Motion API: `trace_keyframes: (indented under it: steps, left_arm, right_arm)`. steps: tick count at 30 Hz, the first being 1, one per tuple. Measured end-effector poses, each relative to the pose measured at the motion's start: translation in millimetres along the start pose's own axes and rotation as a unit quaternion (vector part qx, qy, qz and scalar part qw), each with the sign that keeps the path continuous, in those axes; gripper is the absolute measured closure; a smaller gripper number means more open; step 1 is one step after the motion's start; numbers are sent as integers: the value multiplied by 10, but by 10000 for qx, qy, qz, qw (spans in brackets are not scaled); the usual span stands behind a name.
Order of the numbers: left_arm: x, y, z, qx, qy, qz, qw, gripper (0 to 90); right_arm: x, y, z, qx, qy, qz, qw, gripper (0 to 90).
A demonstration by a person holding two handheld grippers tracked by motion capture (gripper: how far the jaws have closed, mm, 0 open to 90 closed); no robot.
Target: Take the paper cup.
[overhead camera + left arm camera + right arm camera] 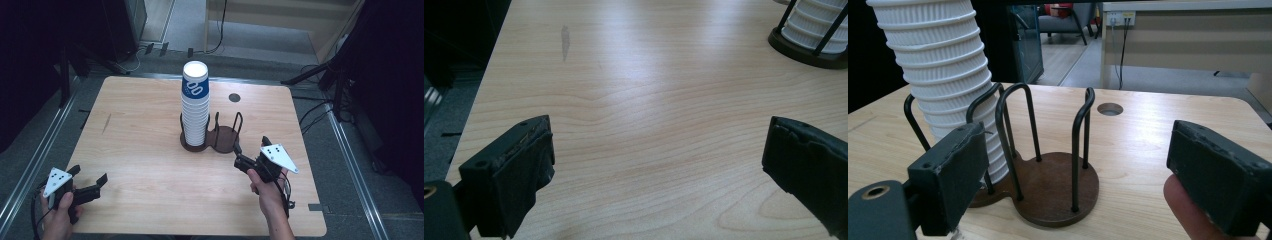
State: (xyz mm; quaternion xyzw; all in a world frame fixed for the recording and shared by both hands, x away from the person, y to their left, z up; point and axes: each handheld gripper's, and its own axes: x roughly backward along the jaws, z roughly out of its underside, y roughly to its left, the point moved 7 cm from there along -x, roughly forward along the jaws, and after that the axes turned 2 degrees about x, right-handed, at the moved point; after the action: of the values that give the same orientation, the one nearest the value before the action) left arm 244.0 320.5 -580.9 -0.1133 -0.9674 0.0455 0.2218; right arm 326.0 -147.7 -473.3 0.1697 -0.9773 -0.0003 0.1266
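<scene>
1. Bench (pixel 140 150): a light wooden top with rounded corners, seen from above in the high view; a small round cable hole (pixel 234 98) lies near its far edge, right of centre.
2. Cup holder (pixel 223 140): a dark brown two-bay base with black wire hoops, standing near the middle of the bench, slightly toward the right edge. Its right bay holds nothing.
3. Stack of paper cups (pixel 195 107): white ribbed cups nested upright in the left bay of the holder; the topmost cup carries a blue band. In the right gripper view the stack (pixel 943 65) rises at the left, inside the wire hoops.
4. Right gripper (pixel 239 156): held in the person's right hand near the right edge of the bench, just in front of the holder's vacant bay and pointing at it. Its jaws stand apart with nothing between them; released.
5. Left gripper (pixel 95 186): held in the left hand at the near left corner of the bench, well apart from the holder. In the left gripper view its jaws are spread wide over bare wood; released.
</scene>
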Motion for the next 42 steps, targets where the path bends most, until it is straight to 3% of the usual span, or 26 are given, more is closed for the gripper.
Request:
trace_keyframes:
  steps: [42]
  left_arm:
    - [-2, 2, -2, 1, -8, -20, 10000, 12]
  right_arm:
    - [-304, 400, -350, 67, -103, -236, 9996, 95]
